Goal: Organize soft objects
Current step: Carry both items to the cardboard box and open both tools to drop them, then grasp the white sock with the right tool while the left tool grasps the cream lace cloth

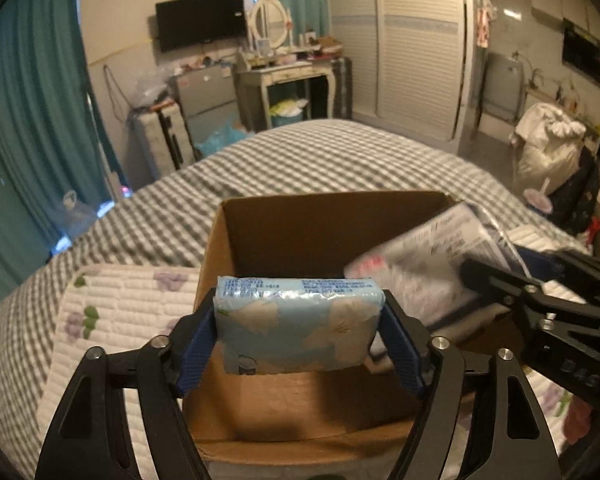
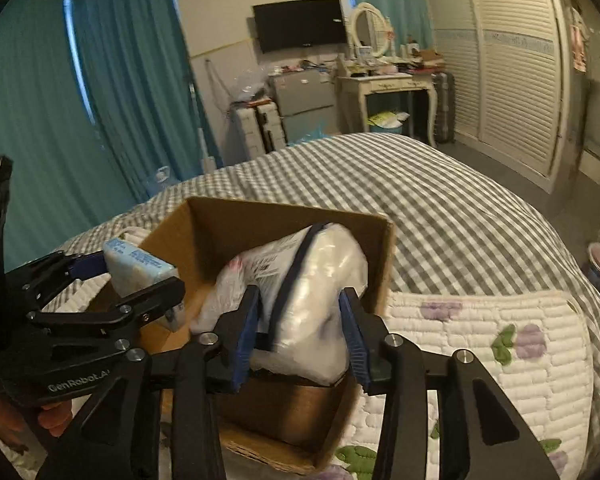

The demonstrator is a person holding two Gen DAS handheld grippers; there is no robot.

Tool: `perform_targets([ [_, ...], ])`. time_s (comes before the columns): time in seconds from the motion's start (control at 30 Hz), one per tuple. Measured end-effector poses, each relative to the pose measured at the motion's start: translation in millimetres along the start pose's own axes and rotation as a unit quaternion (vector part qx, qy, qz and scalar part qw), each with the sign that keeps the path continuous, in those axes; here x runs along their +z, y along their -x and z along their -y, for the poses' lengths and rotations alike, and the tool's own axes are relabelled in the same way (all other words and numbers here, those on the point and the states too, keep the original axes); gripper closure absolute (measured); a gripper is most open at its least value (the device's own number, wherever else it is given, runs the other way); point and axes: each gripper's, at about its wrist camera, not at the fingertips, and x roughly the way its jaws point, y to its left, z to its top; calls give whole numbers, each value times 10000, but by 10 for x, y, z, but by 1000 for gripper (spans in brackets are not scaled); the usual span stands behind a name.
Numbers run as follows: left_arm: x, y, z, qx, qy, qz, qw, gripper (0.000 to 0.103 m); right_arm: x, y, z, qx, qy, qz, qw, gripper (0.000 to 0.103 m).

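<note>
The left tool point(image 1: 298, 334) grips a soft blue tissue pack point(image 1: 296, 324) above the open cardboard box point(image 1: 324, 228) on the bed point(image 1: 300, 152). The right tool point(image 2: 300, 332) has a crinkly white plastic bag point(image 2: 320, 280) between its pads over the box; whether they press it is unclear, and the bag's print is blurred.

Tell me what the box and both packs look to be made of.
Box: plain brown cardboard, matte, raw-edged. Blue pack: thin glossy plastic wrap, wrinkled, printed, probably tissues inside. White pack: clear crinkly plastic film over something soft and white.
</note>
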Motion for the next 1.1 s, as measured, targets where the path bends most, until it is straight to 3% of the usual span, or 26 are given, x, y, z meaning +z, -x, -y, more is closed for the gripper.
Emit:
perform_targets([
  [0.07,-13,48,25,57,11,12,10000,13,13,84,17,-40,-55,39,10000,41],
  [0.27,90,515,25,230,54,176,9996,13,160,670,51,-160,-67,300,9994,34],
  [0.5,123,1812,52,423,45,863,9954,12,282,1809,-198,-353,233,711,9966,30],
  [0.6,21,2286,72,611,44,1064,9924,1,218,2249,-347,-413,416,792,9951,18],
  [0.73,-187,2713,51,705,131,1180,9904,0,0,2672,-516,-419,658,721,9943,4],
  [0.77,-242,2754,35,750,152,1187,9900,0,-52,2725,-531,-421,685,712,9942,0],
  [0.9,-563,2800,10,893,261,1031,9903,0,-411,2749,-644,-419,923,460,9938,0],
  [1.1,-1122,2425,2,766,760,514,9928,0,-1053,2312,-709,-464,1080,-73,9930,0],
])
